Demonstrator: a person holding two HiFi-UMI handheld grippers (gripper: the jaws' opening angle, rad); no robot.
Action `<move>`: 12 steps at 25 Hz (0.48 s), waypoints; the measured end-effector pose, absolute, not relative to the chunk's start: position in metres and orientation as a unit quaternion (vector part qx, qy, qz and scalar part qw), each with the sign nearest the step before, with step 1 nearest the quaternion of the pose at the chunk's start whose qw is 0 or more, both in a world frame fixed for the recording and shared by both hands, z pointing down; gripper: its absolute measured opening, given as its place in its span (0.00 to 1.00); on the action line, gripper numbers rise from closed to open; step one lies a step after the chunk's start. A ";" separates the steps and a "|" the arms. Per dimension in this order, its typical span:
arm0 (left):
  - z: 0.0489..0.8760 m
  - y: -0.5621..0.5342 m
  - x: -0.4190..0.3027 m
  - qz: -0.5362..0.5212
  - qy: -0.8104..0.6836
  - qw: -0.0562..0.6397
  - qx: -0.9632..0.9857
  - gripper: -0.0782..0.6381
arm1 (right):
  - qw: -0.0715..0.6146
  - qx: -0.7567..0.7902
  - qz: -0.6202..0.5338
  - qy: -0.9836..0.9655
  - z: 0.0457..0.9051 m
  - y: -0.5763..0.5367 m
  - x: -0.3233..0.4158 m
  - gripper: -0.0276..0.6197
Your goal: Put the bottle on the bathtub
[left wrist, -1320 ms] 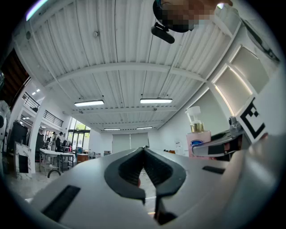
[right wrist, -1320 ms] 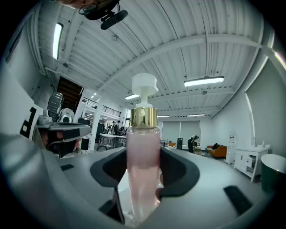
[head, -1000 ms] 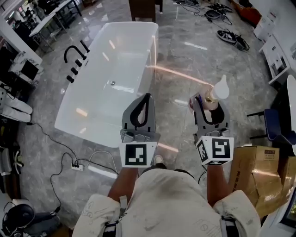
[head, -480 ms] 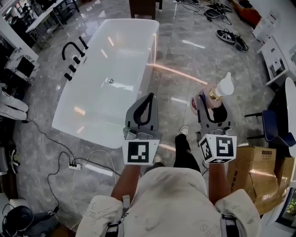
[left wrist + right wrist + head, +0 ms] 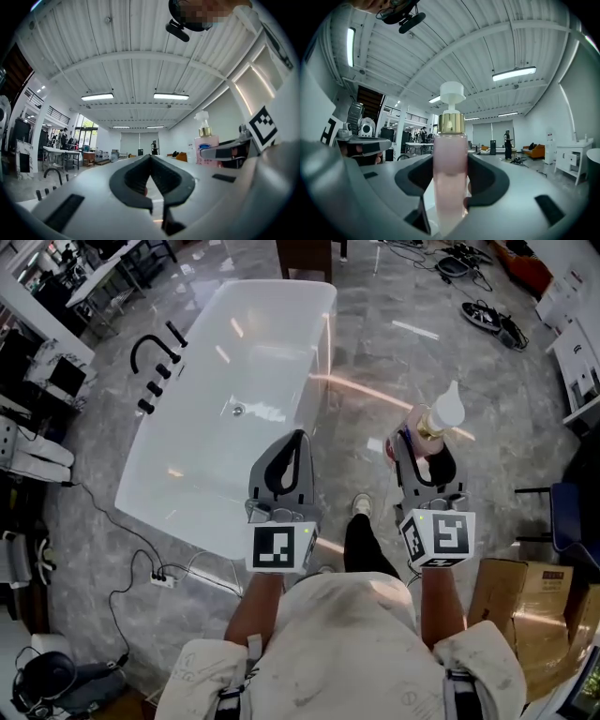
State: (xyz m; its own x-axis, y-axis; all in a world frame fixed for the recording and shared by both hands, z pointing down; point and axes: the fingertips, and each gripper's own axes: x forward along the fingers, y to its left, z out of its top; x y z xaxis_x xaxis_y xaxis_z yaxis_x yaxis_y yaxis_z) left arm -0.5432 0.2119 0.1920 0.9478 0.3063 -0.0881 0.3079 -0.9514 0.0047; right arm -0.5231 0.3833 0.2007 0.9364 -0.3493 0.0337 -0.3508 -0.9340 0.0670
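Right tool (image 5: pixel 424 448) clenched on pink pump bottle (image 5: pixel 434 427), kept upright, likely against spills. Bottle off to right of bathtub (image 5: pixel 327 343), above floor, not yet on rim. Left tool (image 5: pixel 296 439) pinched together, empty, spare, over bathtub's near end.

Glossy grey marble floor (image 5: pixel 394 352), white ribbed ceiling (image 5: pixel 140 42) with strip lights (image 5: pixel 97 96), cardboard box (image 5: pixel 511 592) at the right.
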 end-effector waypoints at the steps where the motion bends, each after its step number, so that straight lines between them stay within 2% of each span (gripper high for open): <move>1: 0.195 0.219 -0.529 -0.040 0.157 0.007 0.987 0.11 | 0.037 0.982 0.013 -0.182 0.206 0.389 -0.509 0.35; 12: 0.206 0.301 -0.351 -0.002 0.132 -0.010 0.991 0.11 | 0.008 0.975 0.040 -0.219 0.230 0.459 -0.329 0.35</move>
State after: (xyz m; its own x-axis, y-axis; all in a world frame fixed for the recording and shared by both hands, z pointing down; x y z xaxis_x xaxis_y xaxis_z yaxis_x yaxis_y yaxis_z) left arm -0.3513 0.3009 0.2062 0.9651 0.2617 -0.0023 0.2616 -0.9650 -0.0200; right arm -0.3290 0.4594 0.2301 0.9009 -0.4263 0.0811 -0.4276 -0.9040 -0.0015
